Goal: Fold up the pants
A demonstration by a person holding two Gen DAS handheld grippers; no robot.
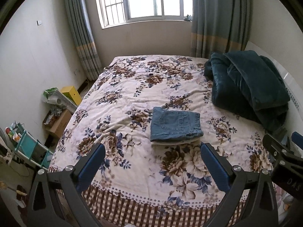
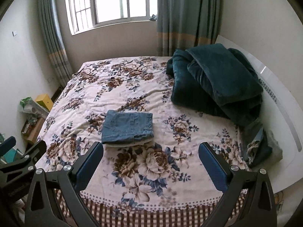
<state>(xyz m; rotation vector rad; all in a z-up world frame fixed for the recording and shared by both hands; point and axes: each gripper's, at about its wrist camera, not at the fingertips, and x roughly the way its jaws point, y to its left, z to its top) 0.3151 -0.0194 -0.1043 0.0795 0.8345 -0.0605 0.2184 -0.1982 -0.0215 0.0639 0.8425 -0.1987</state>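
Observation:
Blue denim pants (image 1: 175,125) lie folded into a compact rectangle on the floral bedspread (image 1: 132,94), back pocket up; they also show in the right wrist view (image 2: 127,128). My left gripper (image 1: 152,150) is open and empty, held above the near part of the bed, just short of the pants. My right gripper (image 2: 151,148) is open and empty too, beside and to the right of the left one, with the pants ahead and to its left. Part of the right gripper shows at the right edge of the left wrist view (image 1: 280,151).
A dark teal blanket (image 2: 217,83) is piled at the bed's right side against a white headboard (image 2: 280,113). More clothes (image 2: 257,145) lie by it. Boxes (image 1: 58,121) and a teal rack (image 1: 28,147) stand on the floor left of the bed. Window (image 1: 142,0) and curtains behind.

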